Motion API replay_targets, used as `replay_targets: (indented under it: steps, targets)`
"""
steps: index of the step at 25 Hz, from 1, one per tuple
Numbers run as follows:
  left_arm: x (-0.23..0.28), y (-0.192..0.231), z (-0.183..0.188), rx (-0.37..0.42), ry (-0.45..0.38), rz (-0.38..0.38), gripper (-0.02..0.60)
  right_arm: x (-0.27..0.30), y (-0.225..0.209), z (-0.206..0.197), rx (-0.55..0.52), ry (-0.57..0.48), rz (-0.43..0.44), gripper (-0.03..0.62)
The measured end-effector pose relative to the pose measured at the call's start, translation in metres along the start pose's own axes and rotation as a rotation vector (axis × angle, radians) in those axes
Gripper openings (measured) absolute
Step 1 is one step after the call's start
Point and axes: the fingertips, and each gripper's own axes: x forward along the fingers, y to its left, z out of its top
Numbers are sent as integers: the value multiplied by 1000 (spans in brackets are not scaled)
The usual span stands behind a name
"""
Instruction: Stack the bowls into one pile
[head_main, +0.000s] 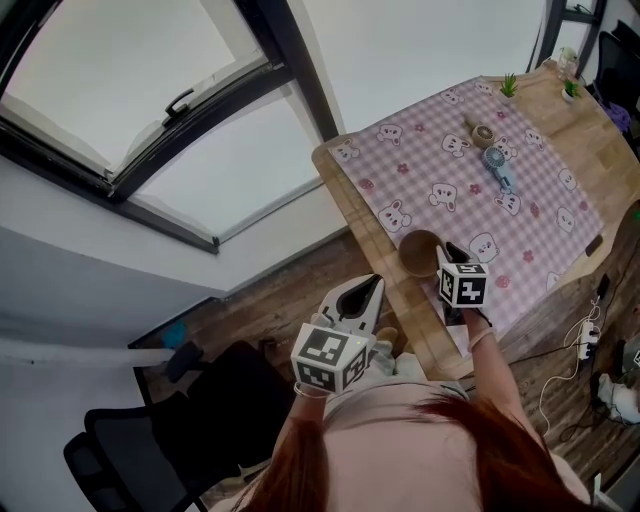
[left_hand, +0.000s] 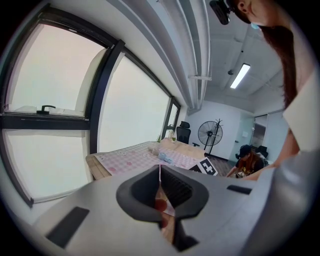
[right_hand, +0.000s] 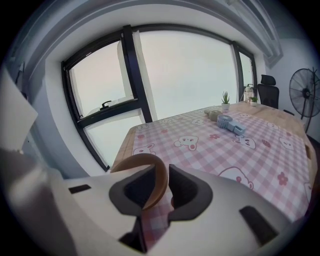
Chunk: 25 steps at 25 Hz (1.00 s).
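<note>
A brown wooden bowl (head_main: 418, 250) sits near the front corner of the pink checked tablecloth (head_main: 470, 190). My right gripper (head_main: 446, 258) reaches it from the right side. In the right gripper view the bowl's rim (right_hand: 150, 167) stands between the jaws of the right gripper (right_hand: 165, 177), with a gap between it and the right jaw, so the jaws are open around it. My left gripper (head_main: 371, 289) hangs off the table's near edge, left of the bowl and apart from it. In its own view, the left gripper (left_hand: 160, 172) has its tips together and holds nothing.
Farther back on the cloth lie a small blue fan (head_main: 497, 166) and a round object (head_main: 484, 134); two little plants (head_main: 509, 85) stand at the far end. A black chair (head_main: 140, 430) is on the floor at the lower left. Windows run along the left.
</note>
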Motion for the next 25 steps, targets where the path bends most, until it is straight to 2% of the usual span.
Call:
replay_targets:
  steps: [13,25]
  targets:
    - [2,-9,12,29,-27,-33,12,-40,-1,25,-5,-113,-13,67]
    - [7,-18,21,64,-45,-84,12,-80,1,39,-7,-200,-27,29]
